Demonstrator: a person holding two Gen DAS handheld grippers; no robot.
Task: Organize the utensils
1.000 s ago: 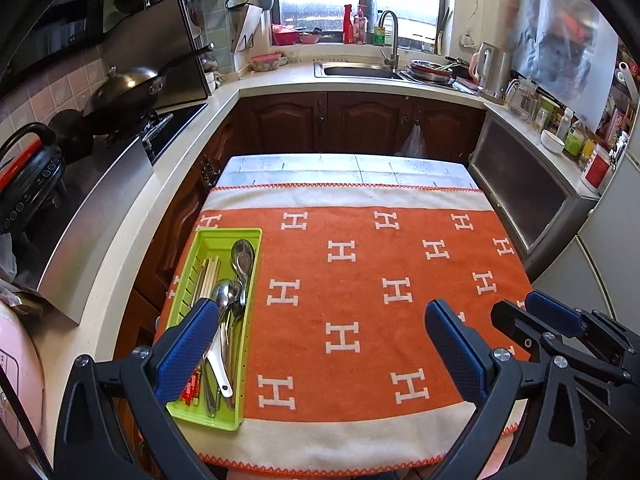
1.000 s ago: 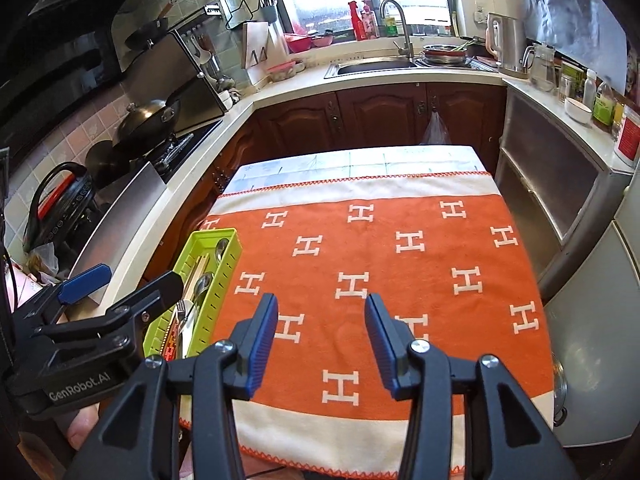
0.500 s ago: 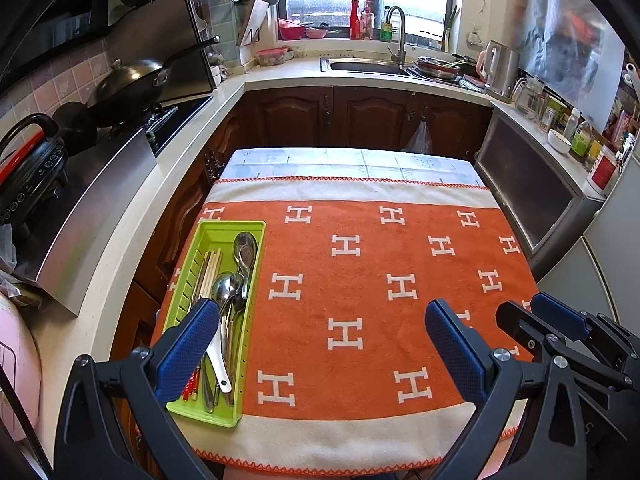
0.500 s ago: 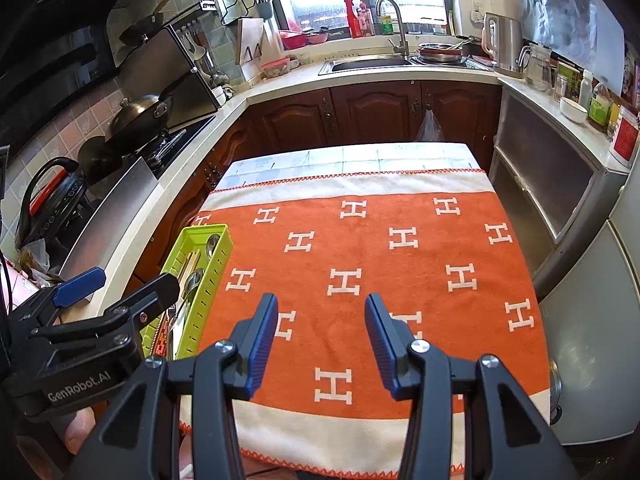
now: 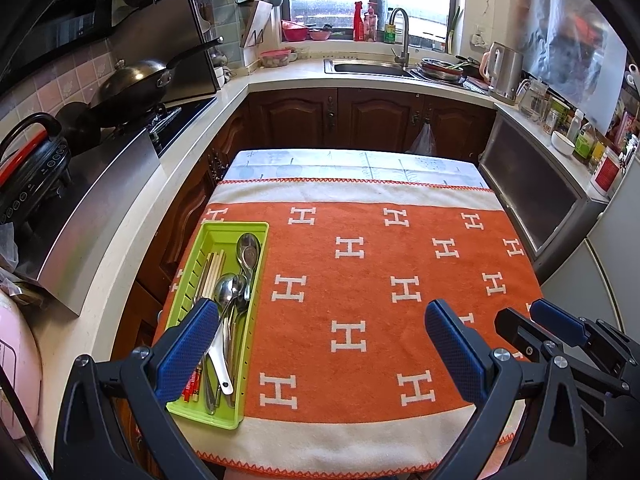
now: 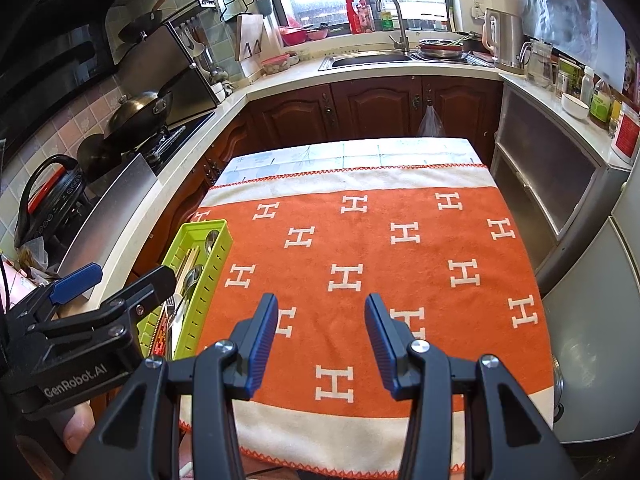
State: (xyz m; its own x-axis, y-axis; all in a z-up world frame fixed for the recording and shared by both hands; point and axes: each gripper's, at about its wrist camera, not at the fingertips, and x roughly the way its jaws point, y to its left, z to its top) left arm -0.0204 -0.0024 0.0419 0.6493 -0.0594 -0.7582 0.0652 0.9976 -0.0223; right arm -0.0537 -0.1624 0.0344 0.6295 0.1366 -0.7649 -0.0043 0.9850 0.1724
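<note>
Over the last second both views pull back slightly; nothing on the table (image 5: pixel 360 196) shifts. Left gripper (image 5: pixel 320 344) is spread wide, empty; right gripper (image 6: pixel 320 344) spread, empty. The utensils (image 5: pixel 230 292) all lie in the green tray (image 5: pixel 256 248) at 9 o'clock; orange cloth (image 5: pixel 380 264) bare. Reads as already sorted.

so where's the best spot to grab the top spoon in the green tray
Grip its handle, not the bowl. The handle runs toward the tray's near end, lying over the other utensils, so bring the left claw down from above, fingers across the handle.
</note>
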